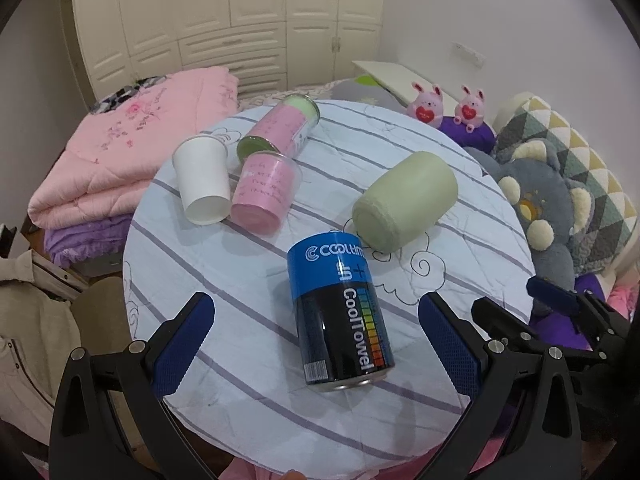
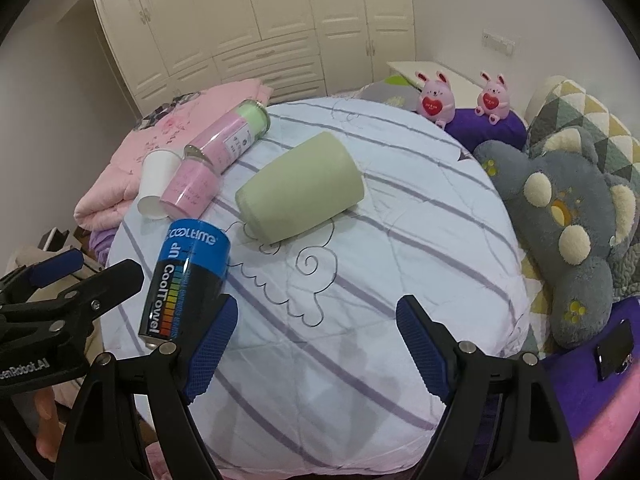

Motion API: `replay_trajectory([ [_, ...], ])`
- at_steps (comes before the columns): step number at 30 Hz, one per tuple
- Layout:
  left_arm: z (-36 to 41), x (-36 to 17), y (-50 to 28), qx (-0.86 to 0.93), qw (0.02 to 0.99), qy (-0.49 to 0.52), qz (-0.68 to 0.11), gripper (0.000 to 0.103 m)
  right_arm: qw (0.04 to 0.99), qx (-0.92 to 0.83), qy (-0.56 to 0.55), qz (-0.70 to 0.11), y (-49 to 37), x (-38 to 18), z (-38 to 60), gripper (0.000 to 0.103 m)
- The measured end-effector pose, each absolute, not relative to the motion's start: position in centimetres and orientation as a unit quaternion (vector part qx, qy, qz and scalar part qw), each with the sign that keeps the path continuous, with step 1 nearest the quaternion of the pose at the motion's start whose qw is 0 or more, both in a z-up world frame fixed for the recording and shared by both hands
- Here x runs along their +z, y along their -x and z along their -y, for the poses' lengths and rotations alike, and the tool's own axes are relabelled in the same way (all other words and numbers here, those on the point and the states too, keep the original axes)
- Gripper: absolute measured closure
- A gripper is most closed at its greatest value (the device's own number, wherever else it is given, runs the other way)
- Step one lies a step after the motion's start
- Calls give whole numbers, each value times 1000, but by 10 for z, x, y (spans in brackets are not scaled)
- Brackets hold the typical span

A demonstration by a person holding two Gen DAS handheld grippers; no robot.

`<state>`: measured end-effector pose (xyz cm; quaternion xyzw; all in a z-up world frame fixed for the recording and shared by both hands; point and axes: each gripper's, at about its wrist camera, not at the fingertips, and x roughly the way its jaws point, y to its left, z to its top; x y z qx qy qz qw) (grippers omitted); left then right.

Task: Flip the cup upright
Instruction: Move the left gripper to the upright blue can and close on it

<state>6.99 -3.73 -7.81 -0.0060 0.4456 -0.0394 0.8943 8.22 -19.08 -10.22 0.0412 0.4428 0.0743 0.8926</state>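
Observation:
A pale green cup [image 1: 404, 200] lies on its side on the round striped table [image 1: 240, 380], base toward me; it also shows in the right wrist view [image 2: 300, 192]. A blue-and-black CoolTowel can [image 1: 340, 312] lies on its side between the open fingers of my left gripper [image 1: 316, 344], which is empty and a little short of it. My right gripper [image 2: 316, 344] is open and empty over the table's near part, with the can [image 2: 184, 280] to its left and the green cup farther ahead.
A white paper cup [image 1: 202, 184], a pink cup [image 1: 266, 192] and a pink-and-green canister [image 1: 284, 128] lie at the table's far left. Folded pink quilts [image 1: 120, 152] are to the left, grey plush cushions [image 2: 568, 232] to the right, and pink bunny toys [image 2: 436, 96] behind.

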Motion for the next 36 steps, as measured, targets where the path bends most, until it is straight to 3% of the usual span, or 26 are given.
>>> replay_trajectory([
  [29,47,-146,-137,28,835,40,-548,1,886,78,-1,-457,-121,-134,197,20],
  [34,51,-153,-147,30,829,32,-557,6,884,81,0,-460,-124,-136,197,20],
  [36,53,-155,-149,24,826,33,-561,18,883,80,0,-462,-124,-137,197,20],
])
